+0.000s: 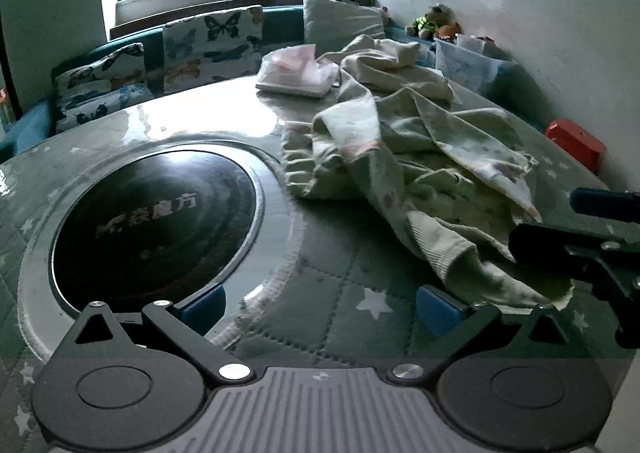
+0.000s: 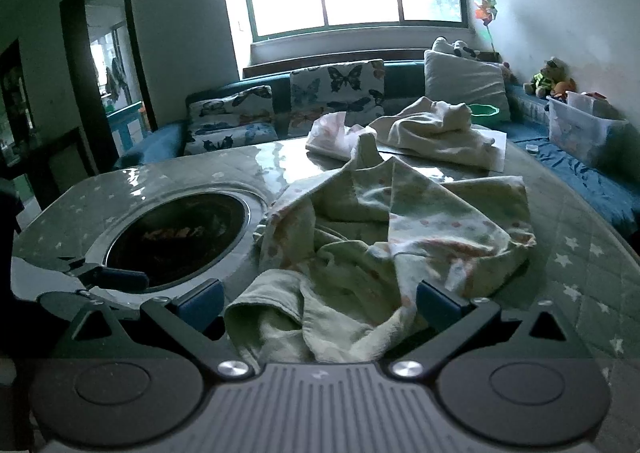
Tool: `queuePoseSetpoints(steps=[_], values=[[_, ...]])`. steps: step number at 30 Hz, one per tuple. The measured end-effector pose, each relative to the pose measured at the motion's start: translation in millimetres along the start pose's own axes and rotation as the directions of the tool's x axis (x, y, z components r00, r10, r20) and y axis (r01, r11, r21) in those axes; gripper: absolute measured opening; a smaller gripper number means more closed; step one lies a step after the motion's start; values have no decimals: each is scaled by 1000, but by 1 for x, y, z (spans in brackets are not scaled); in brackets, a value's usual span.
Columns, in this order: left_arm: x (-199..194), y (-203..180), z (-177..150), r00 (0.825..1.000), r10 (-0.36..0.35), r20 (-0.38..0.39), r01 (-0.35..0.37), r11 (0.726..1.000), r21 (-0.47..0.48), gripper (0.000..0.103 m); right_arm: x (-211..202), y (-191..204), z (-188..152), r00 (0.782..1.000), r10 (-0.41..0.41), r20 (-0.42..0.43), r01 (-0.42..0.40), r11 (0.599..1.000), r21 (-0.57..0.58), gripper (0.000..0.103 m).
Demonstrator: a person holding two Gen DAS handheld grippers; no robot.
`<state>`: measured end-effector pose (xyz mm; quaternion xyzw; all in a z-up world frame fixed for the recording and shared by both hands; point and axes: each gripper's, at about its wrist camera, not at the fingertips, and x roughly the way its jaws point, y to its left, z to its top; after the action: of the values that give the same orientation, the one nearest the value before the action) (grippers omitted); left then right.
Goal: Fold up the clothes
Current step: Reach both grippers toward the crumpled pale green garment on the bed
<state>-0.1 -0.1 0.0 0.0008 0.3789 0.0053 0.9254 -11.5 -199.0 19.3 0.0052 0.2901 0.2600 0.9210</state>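
From the left wrist camera, the left gripper sits low at the bottom of the frame with its two blue-padded fingers spread wide apart, nothing between them but the quilted star-print table cover. The round dark cooktop set into the table fills the left middle of the frame, ringed in silver. A crumpled pale garment with faint pink dots lies heaped across the right half, one ribbed cuff trailing down toward the lower right, just beside the right-hand blue pad. At the right edge, the black fingers of the right gripper reach in over that trailing cloth; I cannot tell from here whether they touch it. Behind the heap, in the upper middle, a folded pinkish piece rests on the table, and a cream garment is bunched next to it. Butterfly cushions line the sofa under the window.

From the right wrist camera, the right gripper also stands released, fingers wide, and the dotted garment spills right up between them, its cuff end lying in the gap at the bottom centre without being pinched. The cooktop is at left middle, with the left gripper poking in at its lower edge. The cream garment and the folded pinkish piece lie further back, in the upper middle. A clear plastic box sits on the blue bench at the upper right.
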Motion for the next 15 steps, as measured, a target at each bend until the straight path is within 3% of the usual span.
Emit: queuePoseSetpoints(steps=[15], values=[[4,-8,2,999,-22,-39,22,1000,-2,103,-4,-8,-8,1000,1,-5,-1,1000,27,103]])
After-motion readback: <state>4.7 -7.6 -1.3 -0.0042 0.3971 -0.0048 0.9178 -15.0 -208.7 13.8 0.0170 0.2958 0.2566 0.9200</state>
